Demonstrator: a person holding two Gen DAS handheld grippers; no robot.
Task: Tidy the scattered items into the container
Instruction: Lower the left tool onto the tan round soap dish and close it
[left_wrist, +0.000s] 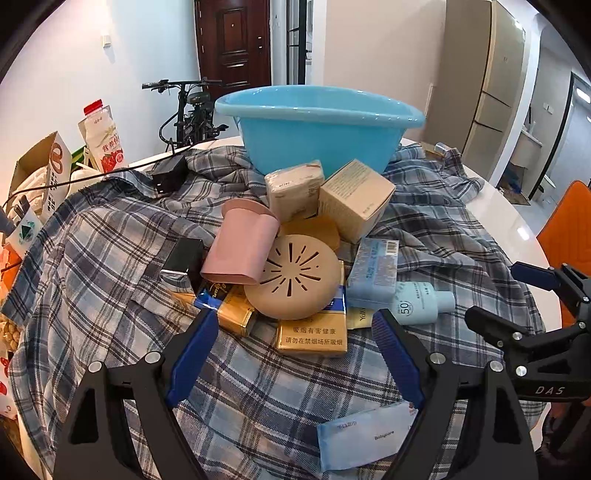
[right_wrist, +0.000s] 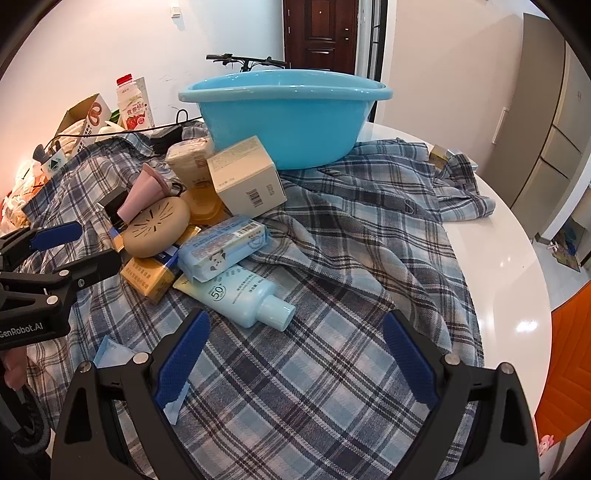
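We see our left gripper (left_wrist: 295, 354) with jaws apart, holding nothing, before the pile: pink cup (left_wrist: 242, 251), round lid (left_wrist: 295, 277), bottle (left_wrist: 417, 302). Basin (left_wrist: 317, 129) stands behind. Our right gripper (right_wrist: 295, 354) is also apart, empty.

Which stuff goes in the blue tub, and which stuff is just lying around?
For the job: blue tub, pink cup, round tan lid, sunscreen bottle, cardboard box, gold packet, tissue pack.

Just lying about: milk carton, bicycle, plaid cloth, black charger.
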